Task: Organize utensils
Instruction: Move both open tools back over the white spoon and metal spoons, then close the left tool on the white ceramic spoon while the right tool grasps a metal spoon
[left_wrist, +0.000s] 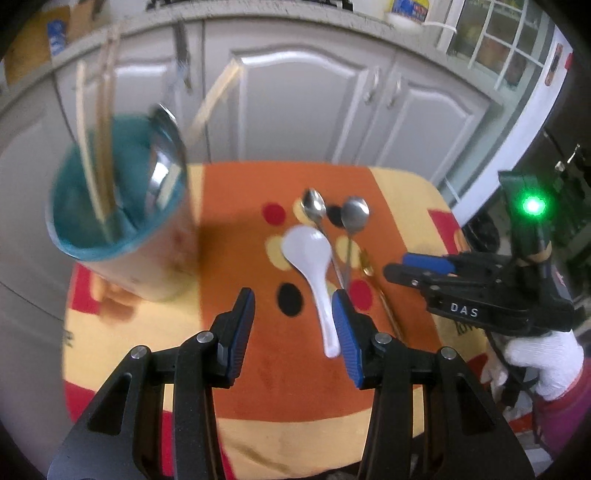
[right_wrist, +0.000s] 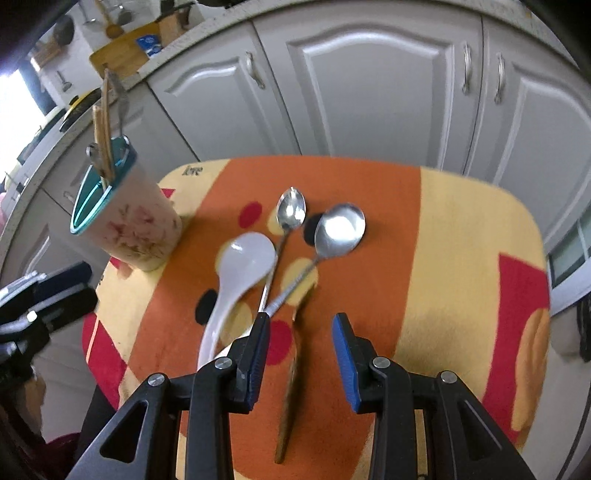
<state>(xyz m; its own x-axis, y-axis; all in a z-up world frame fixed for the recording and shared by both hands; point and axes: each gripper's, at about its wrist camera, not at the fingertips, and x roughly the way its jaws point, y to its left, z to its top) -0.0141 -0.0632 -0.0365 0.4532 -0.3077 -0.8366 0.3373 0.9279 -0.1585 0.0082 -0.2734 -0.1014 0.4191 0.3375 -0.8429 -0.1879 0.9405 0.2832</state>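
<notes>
A white cup with a teal rim (left_wrist: 122, 236) stands at the table's left and holds chopsticks (left_wrist: 99, 147) and a metal spoon (left_wrist: 166, 162); it also shows in the right wrist view (right_wrist: 129, 221). On the cloth lie a white ceramic spoon (left_wrist: 310, 258) (right_wrist: 236, 273), a small metal spoon (left_wrist: 314, 206) (right_wrist: 290, 212), a larger metal spoon (left_wrist: 354, 214) (right_wrist: 340, 230) and a golden utensil (right_wrist: 291, 384). My left gripper (left_wrist: 293, 328) is open and empty, its right finger beside the white spoon's handle. My right gripper (right_wrist: 299, 354) is open, above the golden utensil.
The small table wears an orange, yellow and red cloth (right_wrist: 443, 258). White cabinet doors (right_wrist: 369, 92) stand close behind it. The right gripper's body (left_wrist: 480, 291), held in a white glove, shows at the right in the left wrist view.
</notes>
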